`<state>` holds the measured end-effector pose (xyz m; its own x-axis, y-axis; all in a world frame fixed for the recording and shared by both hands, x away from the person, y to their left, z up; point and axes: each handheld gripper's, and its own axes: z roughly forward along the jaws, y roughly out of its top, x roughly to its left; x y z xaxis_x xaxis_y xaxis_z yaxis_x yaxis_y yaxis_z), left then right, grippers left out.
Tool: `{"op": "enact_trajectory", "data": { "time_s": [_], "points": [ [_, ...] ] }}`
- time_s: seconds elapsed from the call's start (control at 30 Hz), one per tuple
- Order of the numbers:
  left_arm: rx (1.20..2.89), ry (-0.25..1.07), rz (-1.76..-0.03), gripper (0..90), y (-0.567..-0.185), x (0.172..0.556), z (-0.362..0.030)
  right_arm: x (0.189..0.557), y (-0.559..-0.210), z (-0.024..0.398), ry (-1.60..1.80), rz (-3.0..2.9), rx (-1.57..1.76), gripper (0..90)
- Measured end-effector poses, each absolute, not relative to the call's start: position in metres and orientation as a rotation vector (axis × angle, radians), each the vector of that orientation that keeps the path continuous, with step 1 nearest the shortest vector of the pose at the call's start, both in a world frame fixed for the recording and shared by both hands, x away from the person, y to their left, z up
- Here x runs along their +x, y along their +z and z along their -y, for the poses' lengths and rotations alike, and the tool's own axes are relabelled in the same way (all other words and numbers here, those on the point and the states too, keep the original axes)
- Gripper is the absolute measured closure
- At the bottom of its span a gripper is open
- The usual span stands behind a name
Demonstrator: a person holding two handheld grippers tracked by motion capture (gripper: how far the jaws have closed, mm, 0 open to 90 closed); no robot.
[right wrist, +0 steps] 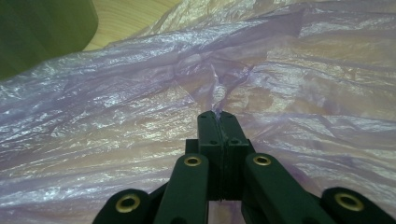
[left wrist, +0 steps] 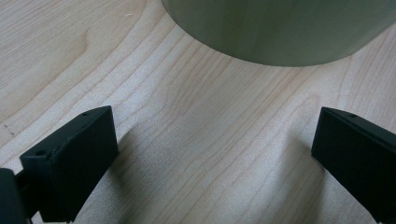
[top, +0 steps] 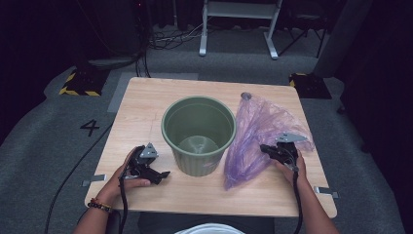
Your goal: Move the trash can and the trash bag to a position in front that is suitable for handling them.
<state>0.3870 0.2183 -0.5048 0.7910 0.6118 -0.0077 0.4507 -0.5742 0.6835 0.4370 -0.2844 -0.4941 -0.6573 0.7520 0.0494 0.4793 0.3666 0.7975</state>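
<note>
purple bag (right wrist: 140,107) pinched, bin (left wrist: 285,28) cropped

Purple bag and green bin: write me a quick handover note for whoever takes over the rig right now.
Right gripper: jaws closed, pinching a fold of the purple plastic bag; the film puckers at the tips.
Left gripper: jaws wide open, nothing between them, low over the wooden table just short of the green bin.
Things: the bin stands upright mid-table and looks empty. The bag lies crumpled on the table on the bin's right, against its side.
Done: bag gripped.
Left, likely: lift the bag, open it and line the bin; the left gripper could steady the bin or take the bag's other edge.
</note>
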Motion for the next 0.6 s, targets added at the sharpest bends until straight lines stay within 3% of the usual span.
{"op": "enact_trajectory", "data": {
  "time_s": [0.6],
  "points": [
    [2.28, 0.299, -0.782, 0.2, -0.5048, 0.387, -0.2183, 0.4327, -0.4839, 0.2881, 1.234, -2.25, 1.068, 90.0]
  ]
}}
